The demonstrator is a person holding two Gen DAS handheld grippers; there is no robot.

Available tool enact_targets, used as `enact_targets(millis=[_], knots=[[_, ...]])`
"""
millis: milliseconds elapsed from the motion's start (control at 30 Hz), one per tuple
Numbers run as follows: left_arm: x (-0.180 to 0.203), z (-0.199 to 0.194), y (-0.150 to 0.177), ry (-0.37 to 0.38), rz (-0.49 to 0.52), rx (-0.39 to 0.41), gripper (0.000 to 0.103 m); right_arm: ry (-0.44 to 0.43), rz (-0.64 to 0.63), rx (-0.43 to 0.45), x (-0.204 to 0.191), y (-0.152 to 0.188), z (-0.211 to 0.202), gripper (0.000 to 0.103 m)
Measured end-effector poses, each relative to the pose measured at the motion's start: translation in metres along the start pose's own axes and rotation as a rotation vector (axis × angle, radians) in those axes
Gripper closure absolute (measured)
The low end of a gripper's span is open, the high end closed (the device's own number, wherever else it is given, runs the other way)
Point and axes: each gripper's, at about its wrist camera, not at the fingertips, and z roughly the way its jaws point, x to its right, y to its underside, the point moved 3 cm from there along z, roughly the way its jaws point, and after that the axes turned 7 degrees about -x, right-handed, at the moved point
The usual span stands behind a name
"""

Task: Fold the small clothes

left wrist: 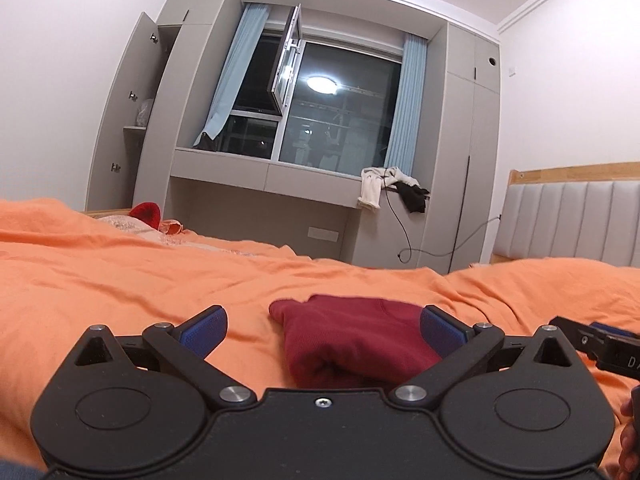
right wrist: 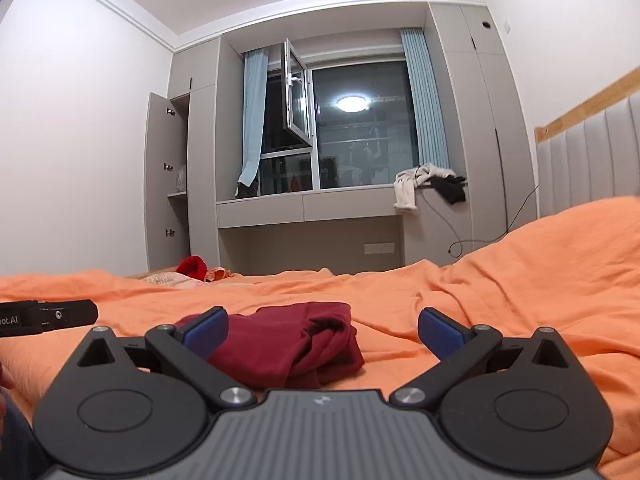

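**Both claws wide, garment lying folded between them**

The left claw (left wrist: 323, 330) is spread to its full width with nothing in it. Its blue pads (left wrist: 206, 330) sit low over the bed, one on bare sheet at 9 o'clock, the other overlapping the garment's far edge at 3 o'clock; whether that pad touches cloth cannot be told. The right claw (right wrist: 322, 334) is equally wide and empty, its left pad (right wrist: 208, 332) over the garment's near corner, its right pad above bare sheet.

The garment (left wrist: 352, 340), dark red knit, lies on the sheet (left wrist: 120, 280) straight ahead of the left claw at 12 o'clock, and at 11 o'clock from the right claw. It looks already doubled: the right view shows stacked layers and a rolled fold along its near edge. Lying flat and unheld, it suggests the fold is done or nearly so, with the claws opened to let it settle.

Further out at 10 o'clock, at the bed's far edge, sits a bright red item (right wrist: 192, 267). Beyond that, pale and black clothes (right wrist: 424, 184) hang over the window ledge (right wrist: 304, 200).
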Motion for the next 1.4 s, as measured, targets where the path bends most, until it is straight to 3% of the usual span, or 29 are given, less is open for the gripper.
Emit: enact_targets(millis=[433,1400], knots=[[0.005,-0.046,0.041,0.008,0.022,-0.083,0.001,0.047,0.01,-0.02,-0.004,0.029,-0.056,0.0],[0.009,-0.04,0.043,-0.005,0.042,-0.114,0.001,0.063,0.016,-0.06,-0.001,0.036,-0.05,0.0]])
